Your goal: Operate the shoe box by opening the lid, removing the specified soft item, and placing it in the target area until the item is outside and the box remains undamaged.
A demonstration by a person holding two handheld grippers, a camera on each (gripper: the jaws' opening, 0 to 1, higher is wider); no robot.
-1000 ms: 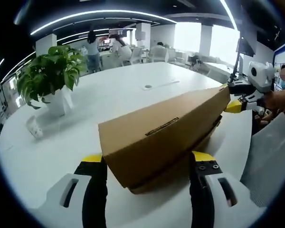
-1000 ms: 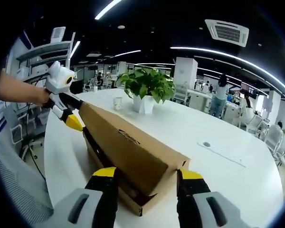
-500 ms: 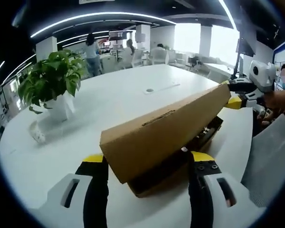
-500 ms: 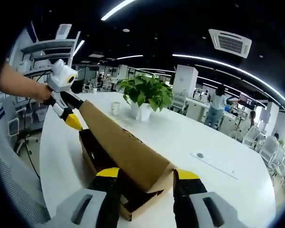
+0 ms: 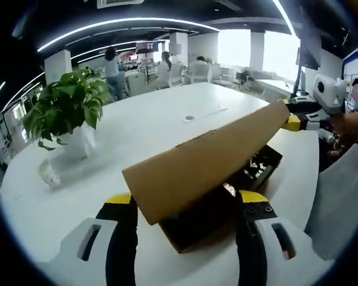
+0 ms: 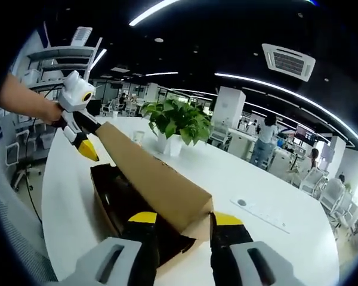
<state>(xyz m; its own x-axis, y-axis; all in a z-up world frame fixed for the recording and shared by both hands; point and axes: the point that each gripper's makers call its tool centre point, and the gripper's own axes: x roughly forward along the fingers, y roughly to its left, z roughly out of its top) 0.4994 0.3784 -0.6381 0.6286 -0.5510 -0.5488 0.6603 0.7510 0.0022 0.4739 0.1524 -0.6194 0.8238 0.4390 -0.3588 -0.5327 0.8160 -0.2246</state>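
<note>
The shoe box (image 5: 227,202) lies on the white table (image 5: 137,131), its long axis running from one gripper to the other. Its brown cardboard lid (image 5: 203,161) is raised and tilted, one end at the left gripper (image 5: 185,205), the far end at the right gripper (image 6: 178,223); each gripper's jaws stand apart astride a lid end. Dark contents show beneath the lid, the soft item indistinct, about equally near both.

Two close, low fisheye views face each other along the shoe box (image 5: 209,173) from opposite ends; both share the white table (image 6: 227,173) and the potted plant (image 5: 65,110).
</note>
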